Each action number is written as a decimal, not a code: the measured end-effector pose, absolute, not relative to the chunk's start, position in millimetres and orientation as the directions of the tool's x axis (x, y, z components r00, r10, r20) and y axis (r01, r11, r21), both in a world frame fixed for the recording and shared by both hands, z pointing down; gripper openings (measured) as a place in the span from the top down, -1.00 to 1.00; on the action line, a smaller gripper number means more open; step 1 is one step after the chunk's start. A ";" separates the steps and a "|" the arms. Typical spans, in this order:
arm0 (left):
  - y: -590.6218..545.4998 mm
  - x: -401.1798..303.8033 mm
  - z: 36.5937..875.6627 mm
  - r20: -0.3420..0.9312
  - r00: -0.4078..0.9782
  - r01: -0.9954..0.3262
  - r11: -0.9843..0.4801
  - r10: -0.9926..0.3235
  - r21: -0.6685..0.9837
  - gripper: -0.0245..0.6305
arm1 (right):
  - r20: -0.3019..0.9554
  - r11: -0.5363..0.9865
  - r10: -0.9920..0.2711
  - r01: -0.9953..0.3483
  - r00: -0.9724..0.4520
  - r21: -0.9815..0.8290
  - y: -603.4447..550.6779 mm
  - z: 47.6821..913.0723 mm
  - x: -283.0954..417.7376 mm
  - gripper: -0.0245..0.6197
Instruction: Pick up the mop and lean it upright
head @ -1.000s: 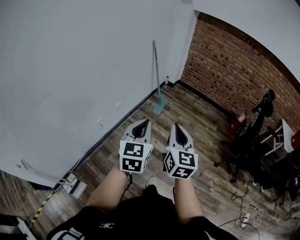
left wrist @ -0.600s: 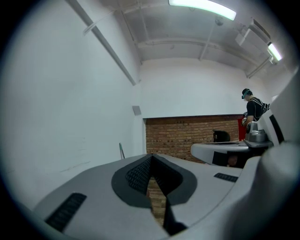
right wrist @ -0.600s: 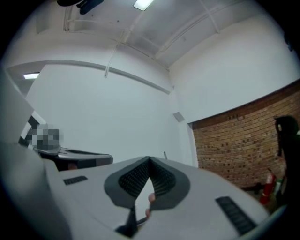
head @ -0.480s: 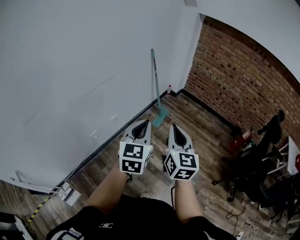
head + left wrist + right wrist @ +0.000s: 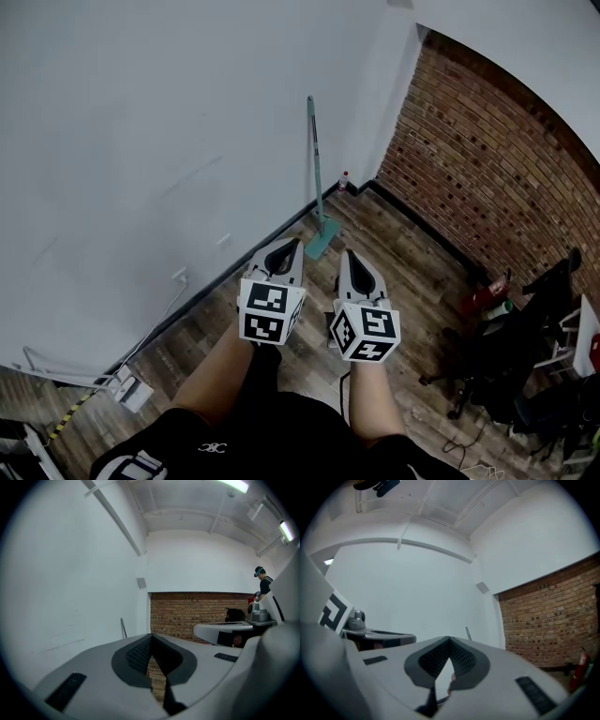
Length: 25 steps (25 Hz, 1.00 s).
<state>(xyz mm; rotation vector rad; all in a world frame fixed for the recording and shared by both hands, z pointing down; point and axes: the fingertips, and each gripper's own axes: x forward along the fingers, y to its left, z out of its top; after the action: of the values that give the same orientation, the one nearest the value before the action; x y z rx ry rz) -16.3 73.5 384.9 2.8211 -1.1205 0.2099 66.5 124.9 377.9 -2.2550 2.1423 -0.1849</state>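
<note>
The mop [image 5: 316, 164] leans upright against the white wall, its teal head [image 5: 322, 240] on the wood floor near the corner. My left gripper [image 5: 287, 247] and right gripper [image 5: 348, 254] hang side by side in the air short of it, above my knees. Both are shut with nothing between the jaws. In the left gripper view the jaws [image 5: 151, 637] meet at a point, and the top of the mop handle [image 5: 123, 628] shows beyond them. The right gripper view has its jaws [image 5: 449, 641] closed too, with the handle [image 5: 467, 633] behind them.
A brick wall [image 5: 487, 178] runs off to the right. A small bottle [image 5: 344, 179] stands in the corner. A red fire extinguisher [image 5: 480, 299] and black office chairs [image 5: 511, 352] crowd the right side. A white box [image 5: 127, 387] with cables lies by the wall at lower left.
The head view has swung, so the chairs slide toward the lower right. Both grippers stay shut side by side. The mop stays leaning on the wall.
</note>
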 end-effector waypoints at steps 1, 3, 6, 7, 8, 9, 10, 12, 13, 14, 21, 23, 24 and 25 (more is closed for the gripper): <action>64.1 -11.2 387.5 0.165 0.723 -0.685 -0.727 -0.672 0.043 0.94 | 0.072 -0.059 -0.996 -0.993 0.052 -0.097 115.9 380.2 71.5 0.90; 42.2 0.6 390.3 0.161 0.732 -0.676 -0.735 -0.662 0.048 0.94 | 0.076 -0.070 -0.995 -0.994 0.064 -0.089 94.7 382.7 81.8 0.89; 4.2 18.6 391.0 0.152 0.748 -0.659 -0.750 -0.646 0.056 0.94 | 0.081 -0.086 -0.993 -0.994 0.080 -0.070 58.1 383.0 96.5 0.89; -9.8 24.6 390.3 0.147 0.753 -0.654 -0.754 -0.641 0.062 0.94 | 0.081 -0.093 -0.993 -0.994 0.088 -0.062 44.4 382.2 102.3 0.89; -24.1 30.7 389.7 0.143 0.759 -0.648 -0.758 -0.636 0.069 0.94 | 0.083 -0.102 -0.992 -0.993 0.097 -0.055 30.3 381.1 108.7 0.90; -38.9 36.9 389.4 0.138 0.764 -0.642 -0.763 -0.630 0.076 0.94 | 0.084 -0.112 -0.991 -0.993 0.108 -0.049 15.6 380.1 115.4 0.89; -54.5 42.7 389.3 0.136 0.770 -0.636 -0.767 -0.624 0.082 0.94 | 0.086 -0.120 -0.989 -0.992 0.116 -0.045 0.1 379.0 121.7 0.90; -87.6 51.5 388.8 0.131 0.776 -0.629 -0.772 -0.617 0.092 0.94 | 0.087 -0.130 -0.988 -0.991 0.126 -0.039 -32.9 376.4 131.1 0.90; -103.9 54.5 388.4 0.127 0.778 -0.627 -0.773 -0.615 0.097 0.94 | 0.087 -0.131 -0.988 -0.991 0.127 -0.037 -49.0 375.3 134.3 0.89; -119.6 56.9 387.8 0.123 0.779 -0.626 -0.774 -0.614 0.101 0.94 | 0.086 -0.131 -0.988 -0.991 0.128 -0.035 -64.7 374.4 136.8 0.89; -222.7 76.3 381.1 0.122 0.785 -0.619 -0.779 -0.608 0.100 0.94 | 0.087 -0.134 -0.988 -0.990 0.131 -0.032 -169.3 370.7 156.8 0.89; -240.8 82.9 383.2 0.130 0.782 -0.622 -0.776 -0.609 0.105 0.94 | 0.093 -0.129 -0.988 -0.991 0.126 -0.032 -188.0 372.0 163.0 0.89; -248.2 85.1 384.5 0.136 0.780 -0.625 -0.773 -0.611 0.108 0.94 | 0.095 -0.126 -0.988 -0.992 0.122 -0.032 -195.6 372.6 165.2 0.89; -254.9 86.8 386.1 0.142 0.778 -0.627 -0.771 -0.612 0.110 0.94 | 0.099 -0.121 -0.988 -0.992 0.118 -0.032 -203.1 373.7 167.0 0.90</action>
<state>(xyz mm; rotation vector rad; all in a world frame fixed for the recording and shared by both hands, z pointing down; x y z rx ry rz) 86.8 -254.9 386.1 2.8179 -0.9884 0.1465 167.0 -203.1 373.7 -2.3792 2.1091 -0.1513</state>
